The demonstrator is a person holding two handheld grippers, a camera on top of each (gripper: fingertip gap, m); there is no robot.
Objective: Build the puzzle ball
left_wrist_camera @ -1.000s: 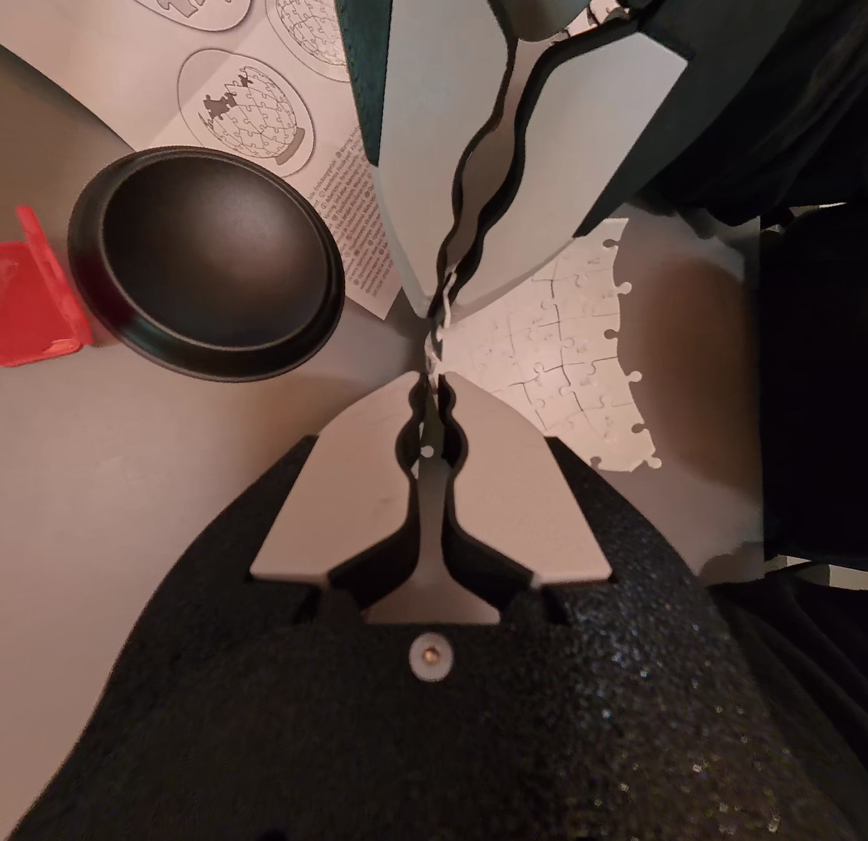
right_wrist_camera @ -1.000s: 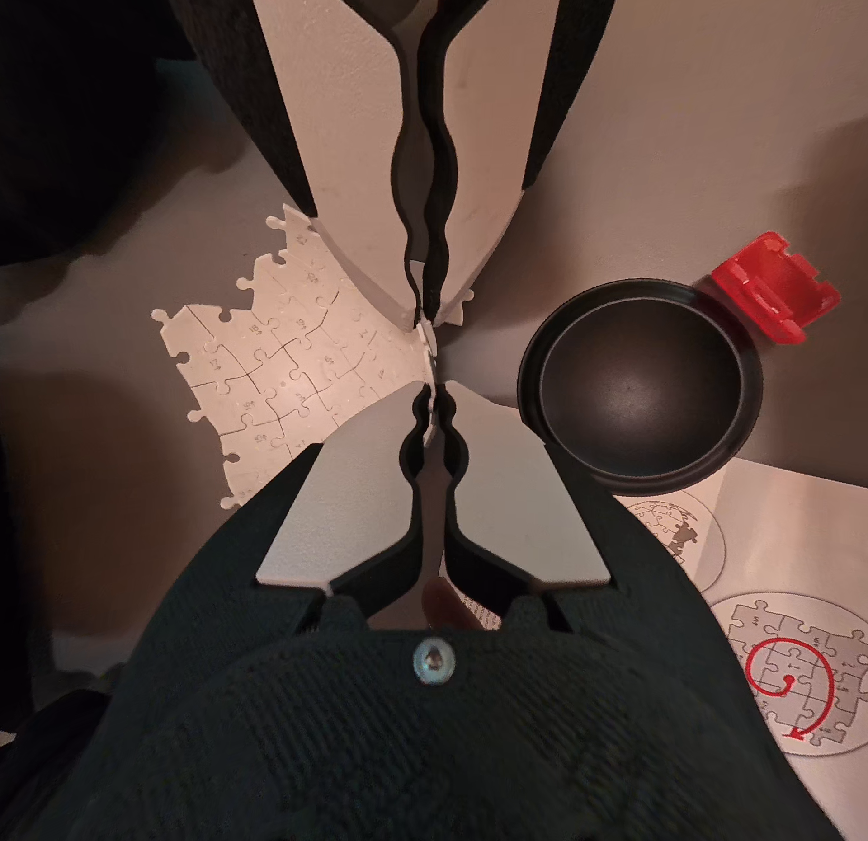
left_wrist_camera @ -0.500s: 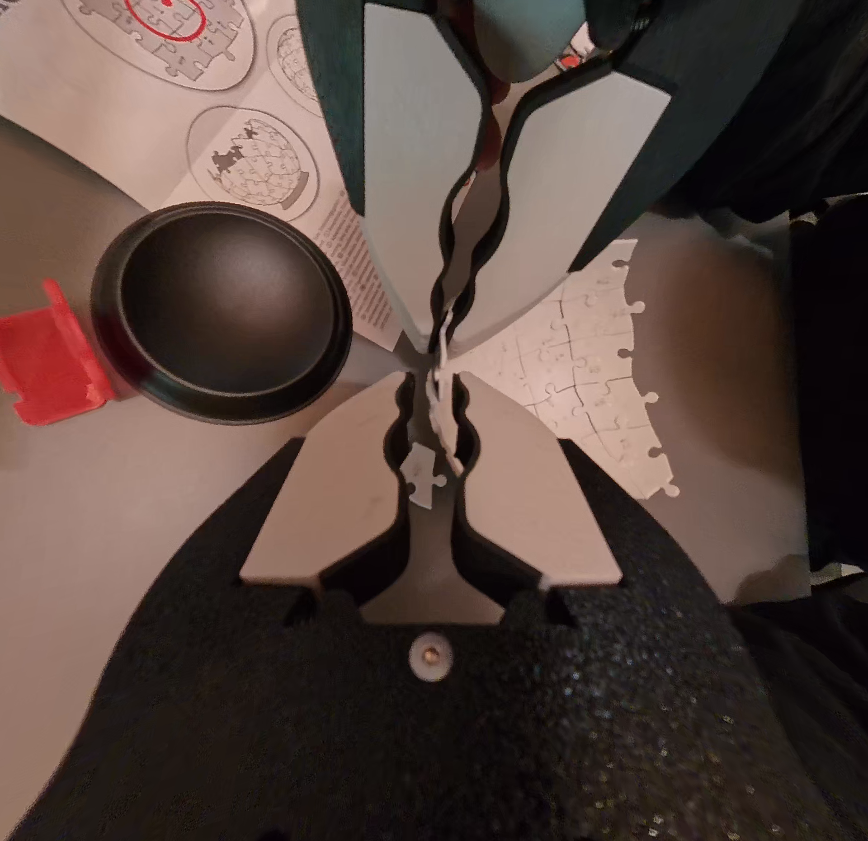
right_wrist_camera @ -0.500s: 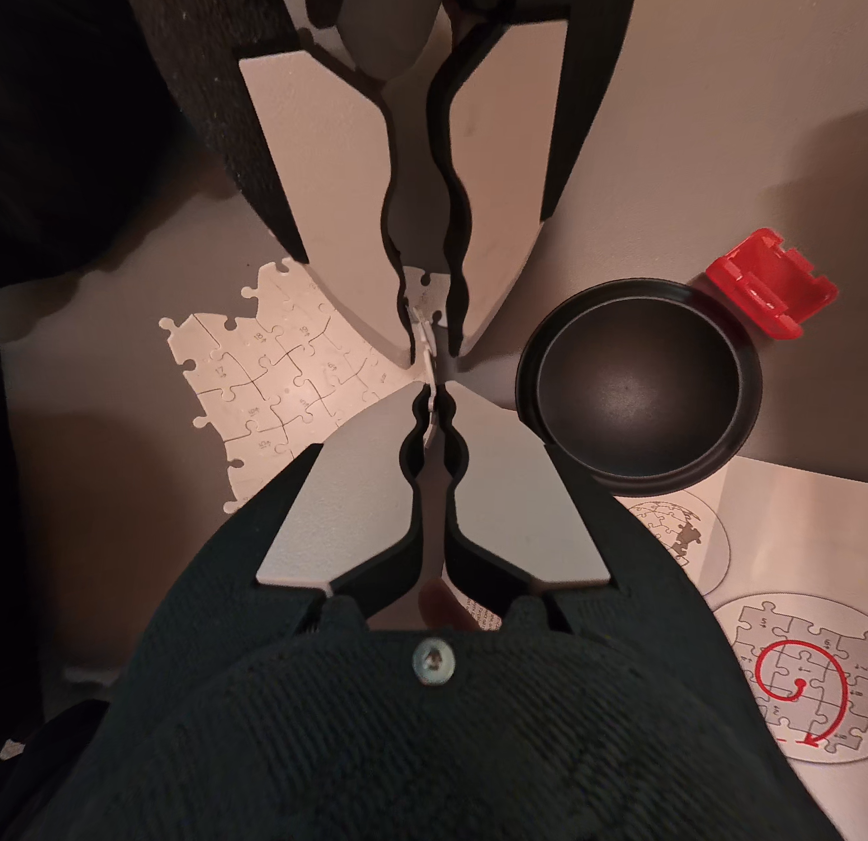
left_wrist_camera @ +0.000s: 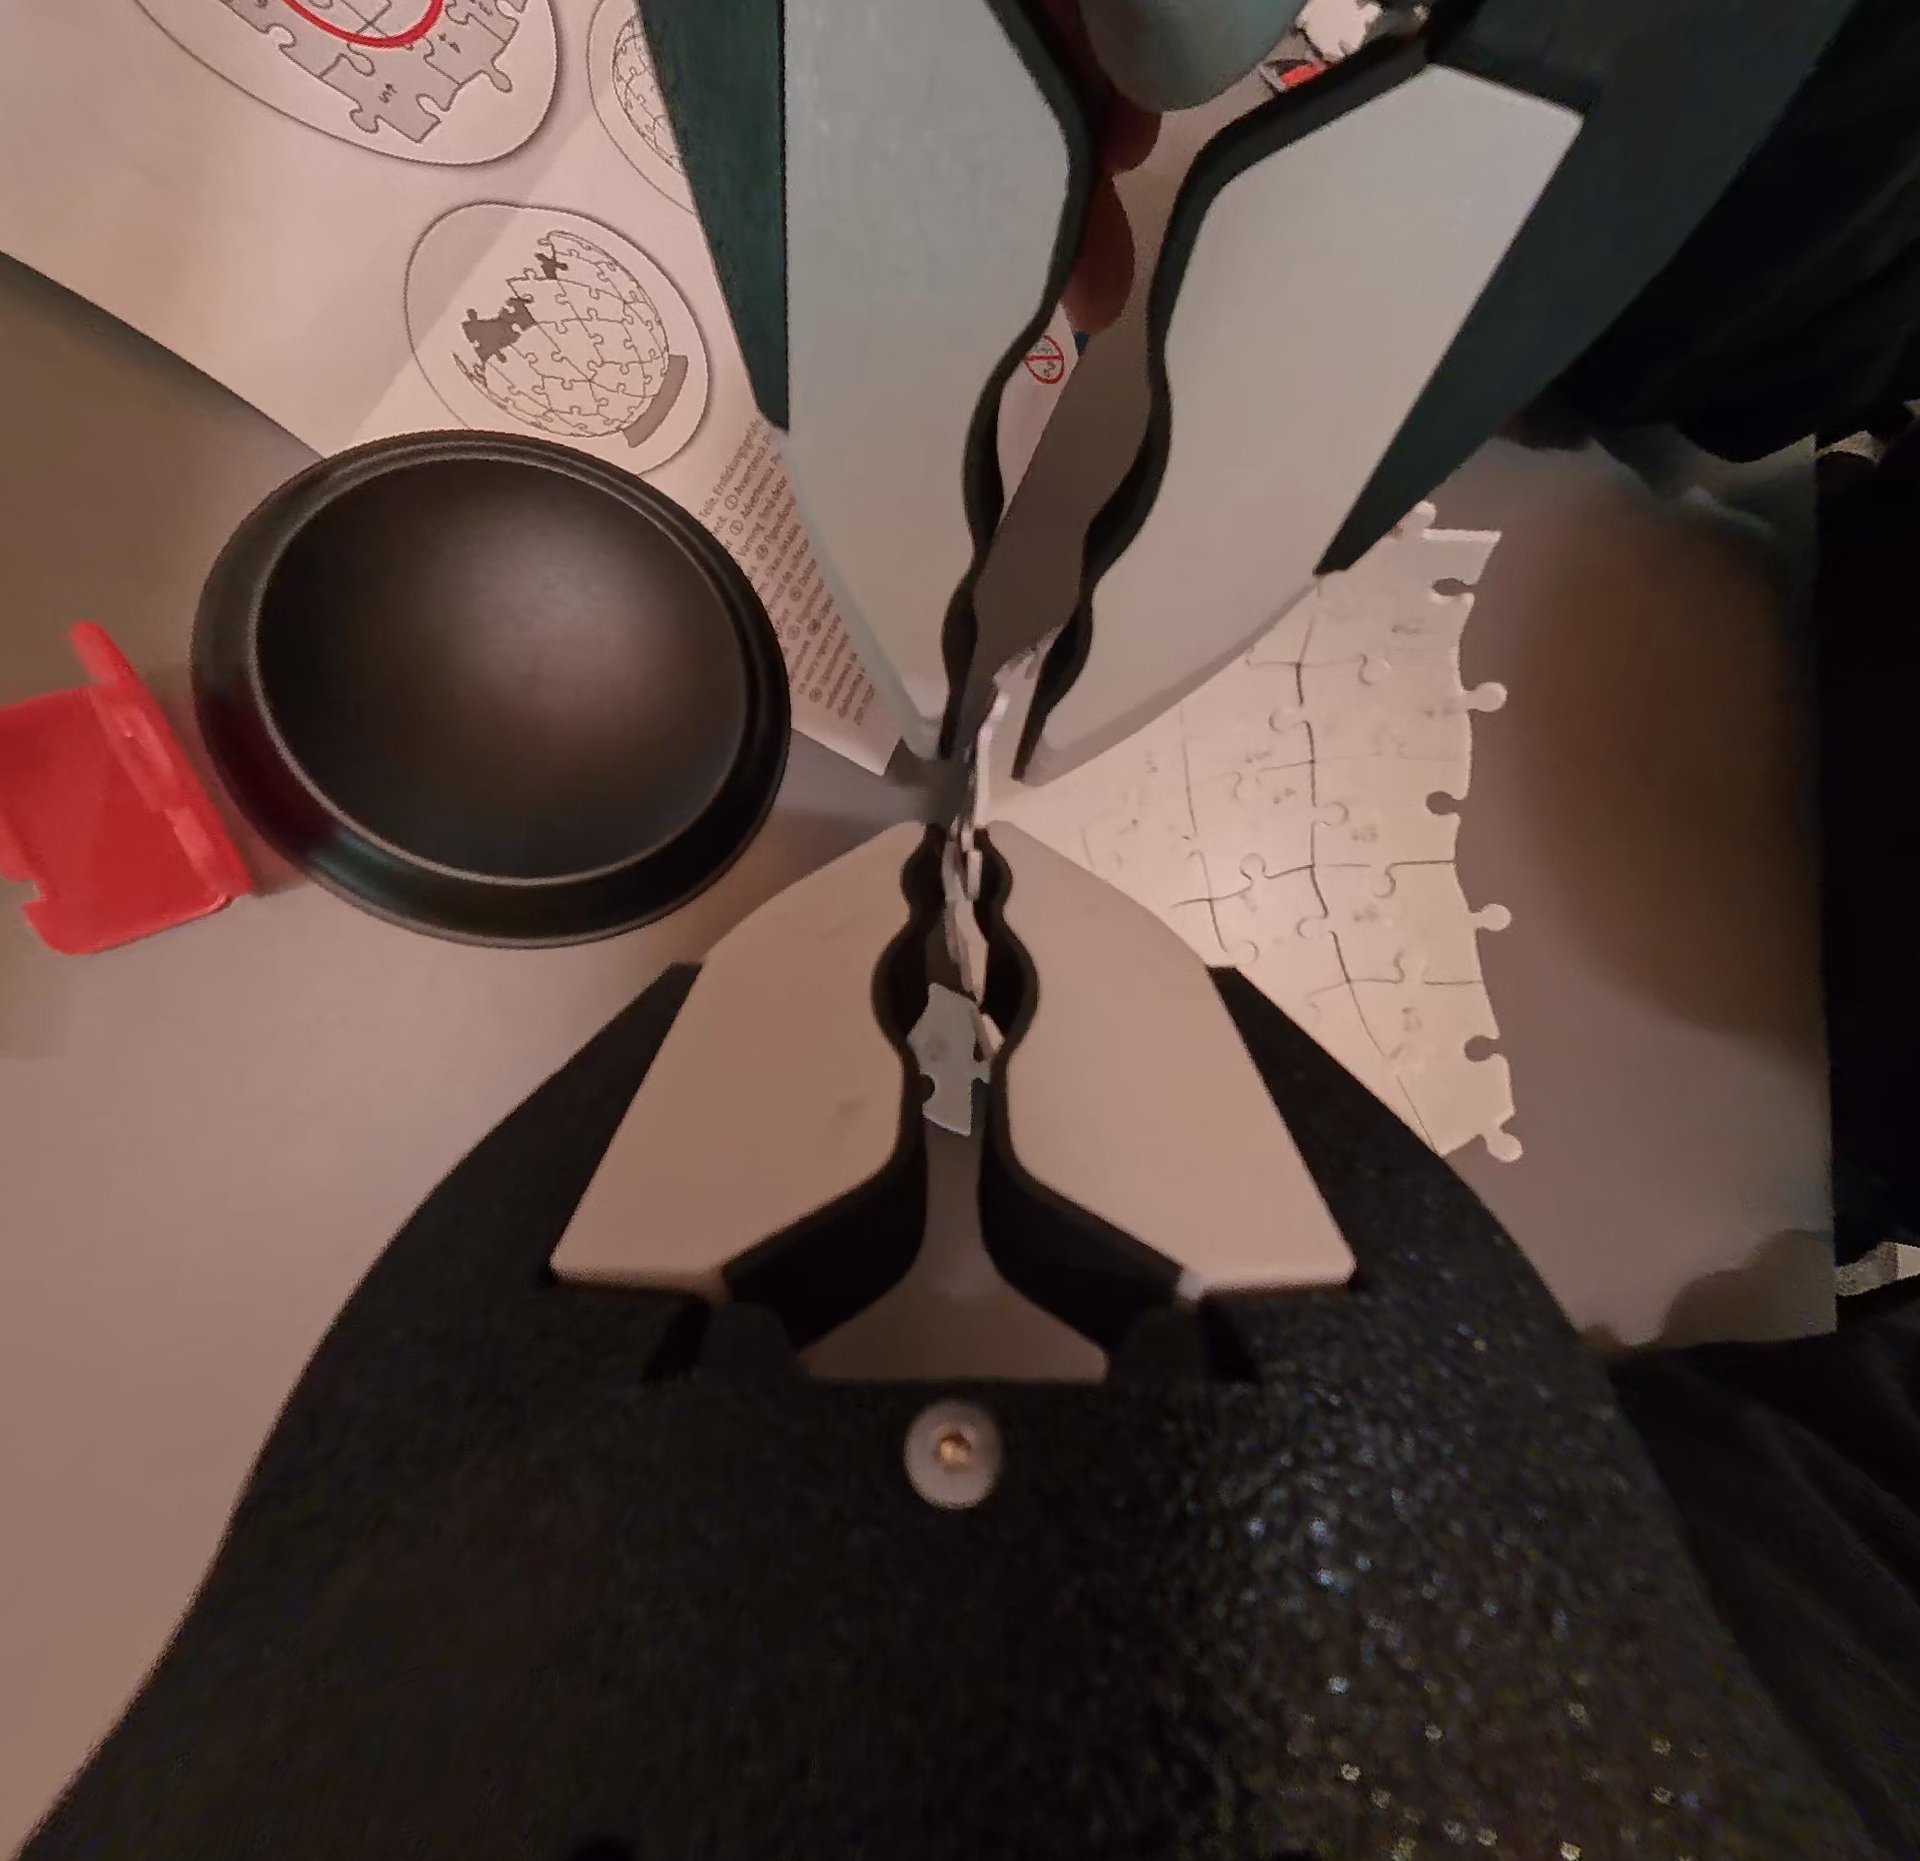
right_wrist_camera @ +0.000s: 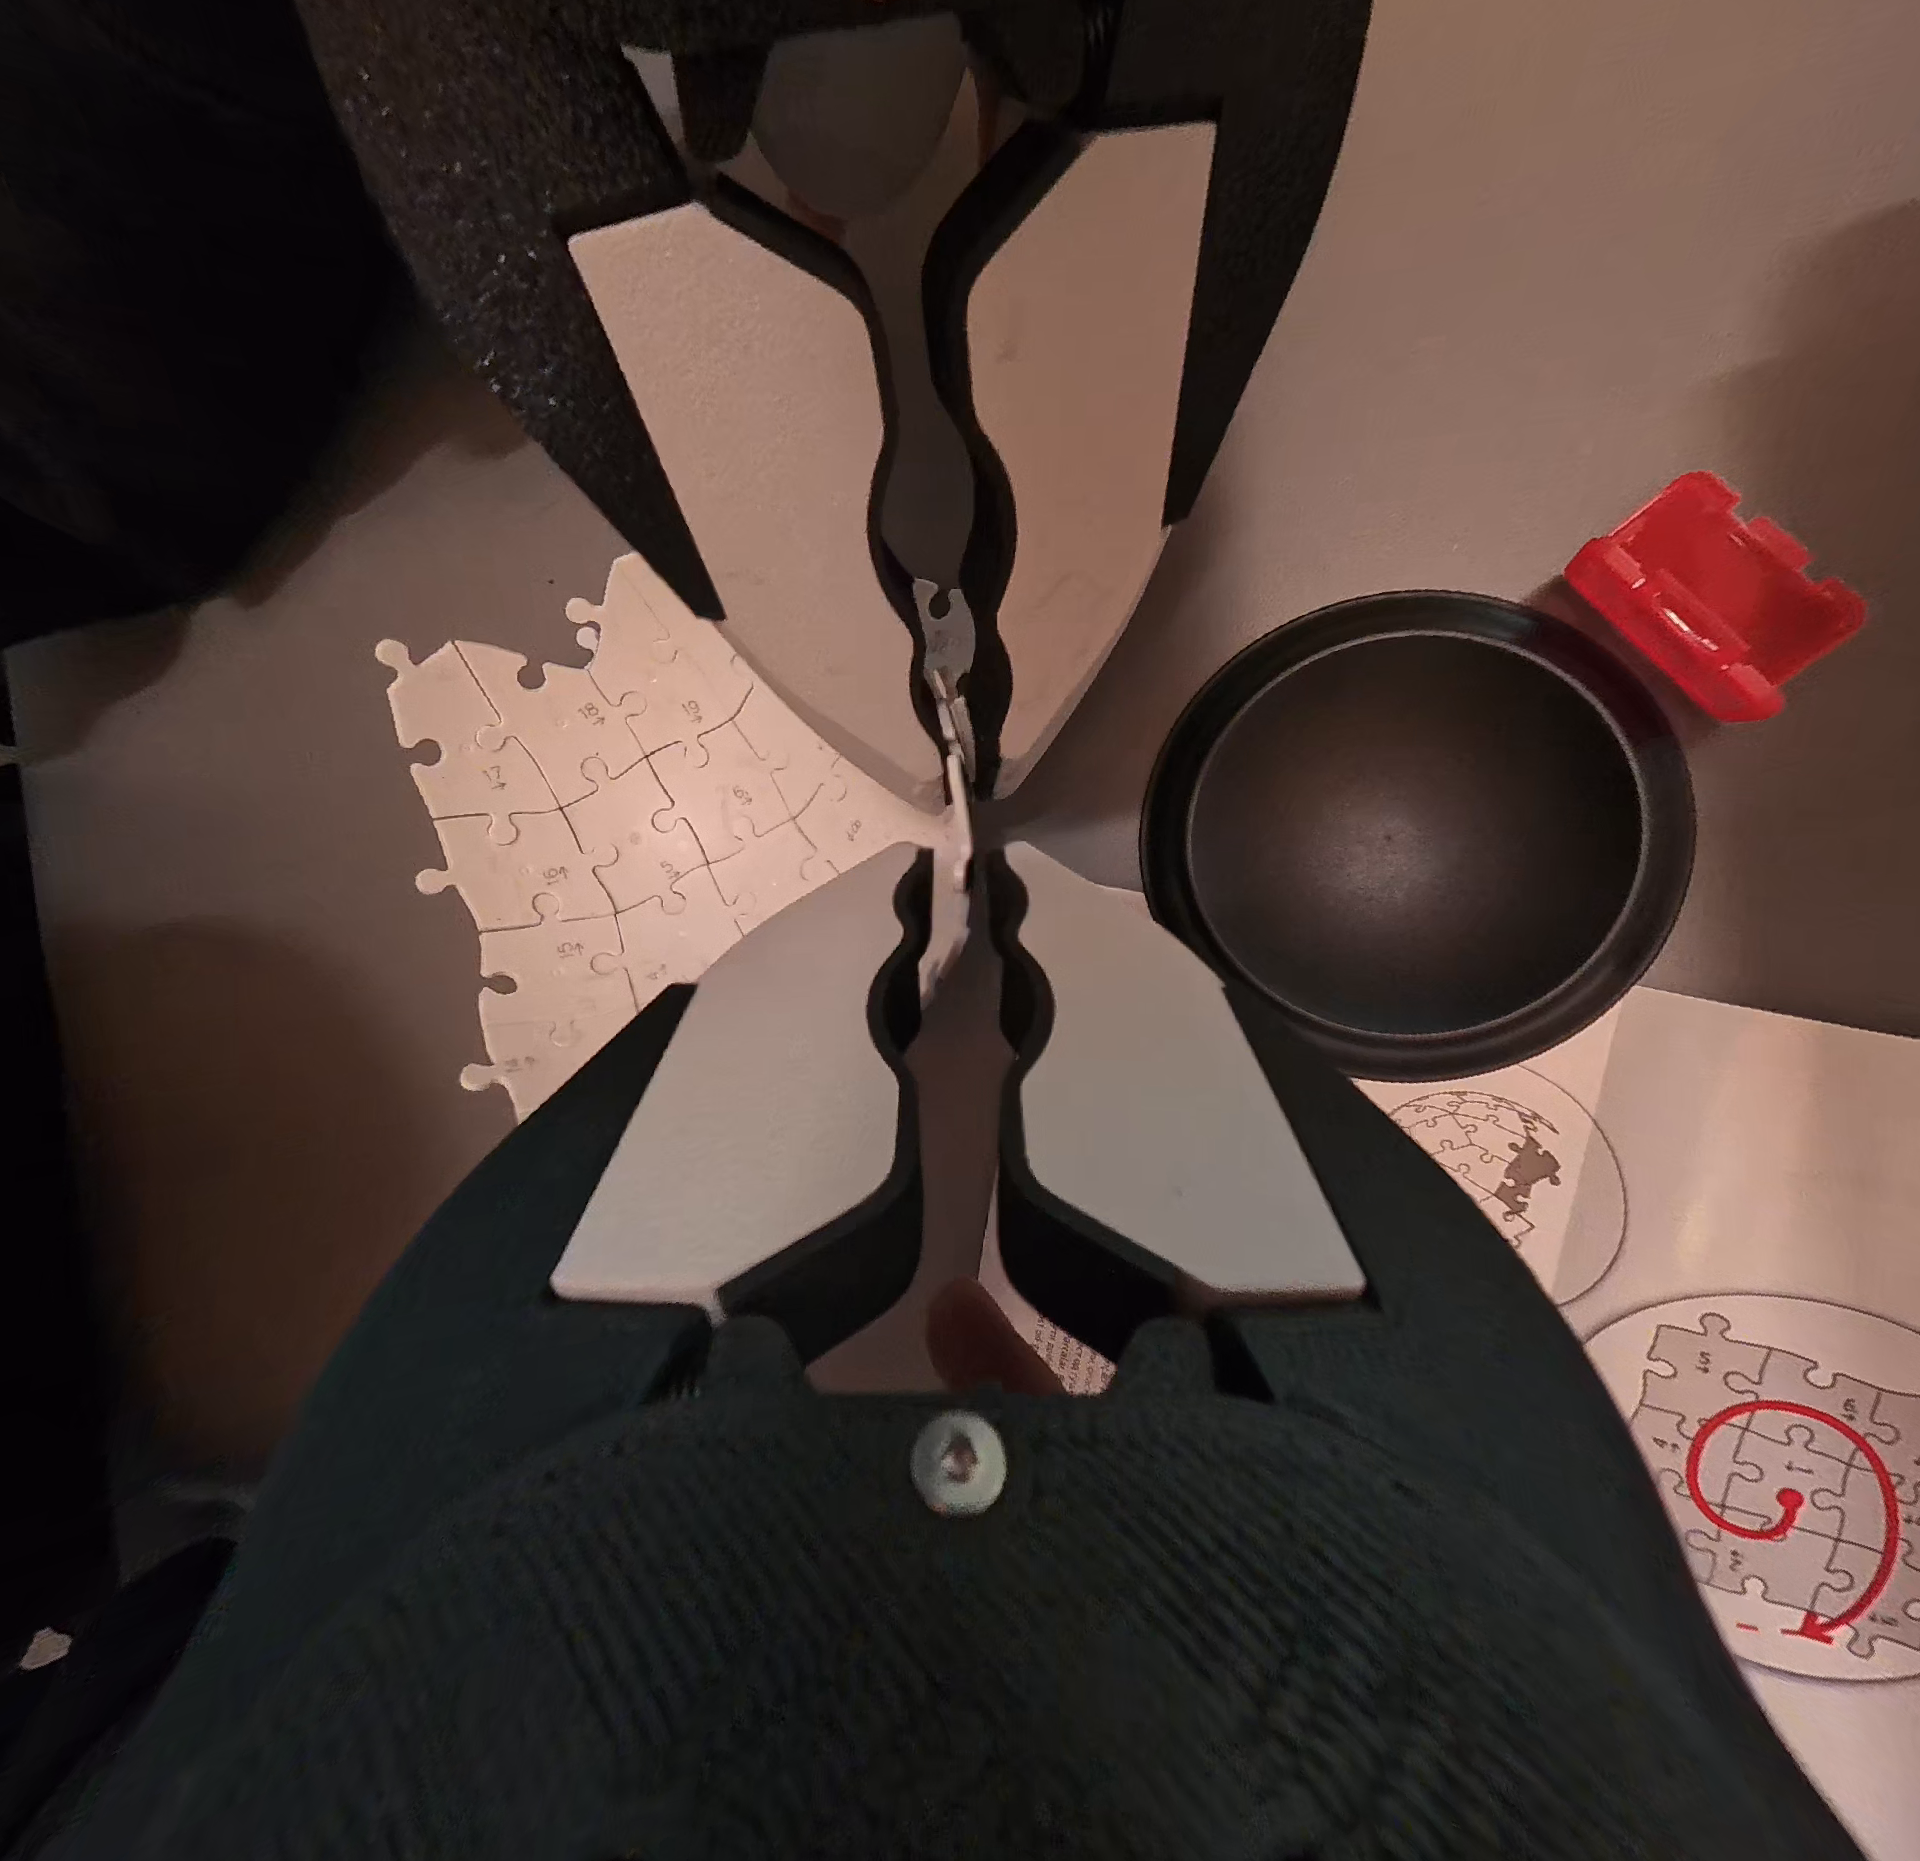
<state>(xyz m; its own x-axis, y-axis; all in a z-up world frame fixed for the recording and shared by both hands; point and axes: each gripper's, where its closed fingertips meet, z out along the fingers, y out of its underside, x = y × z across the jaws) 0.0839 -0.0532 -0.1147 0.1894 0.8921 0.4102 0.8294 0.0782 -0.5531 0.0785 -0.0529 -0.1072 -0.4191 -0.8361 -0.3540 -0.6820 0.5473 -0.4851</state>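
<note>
Two grippers are present. The left gripper [left_wrist_camera: 961, 855] enters from the bottom of the left wrist view; the right gripper [right_wrist_camera: 961, 861] enters from the bottom of the right wrist view. Their tips meet at frame centre in both views.

One assembled puzzle section [right_wrist_camera: 582, 803] is present: white, curved, fan-shaped, made of many interlocked pieces with small printed marks and knobbed outer edges. It occupies centre left of the right wrist view and centre right of the left wrist view [left_wrist_camera: 1340, 824], held edge-on between the tips.

One loose puzzle piece [left_wrist_camera: 951, 1058], white, sits between the left gripper's fingers, which are closed on it and on the section's edge. The right gripper's fingers are narrowly parted, with the section's edge between them; whether they clamp it cannot be determined.

One black bowl-shaped stand [right_wrist_camera: 1418, 855], one red plastic part [right_wrist_camera: 1714, 622] and one instruction sheet [right_wrist_camera: 1766, 1240] lie on the grey table [left_wrist_camera: 260, 1136].
</note>
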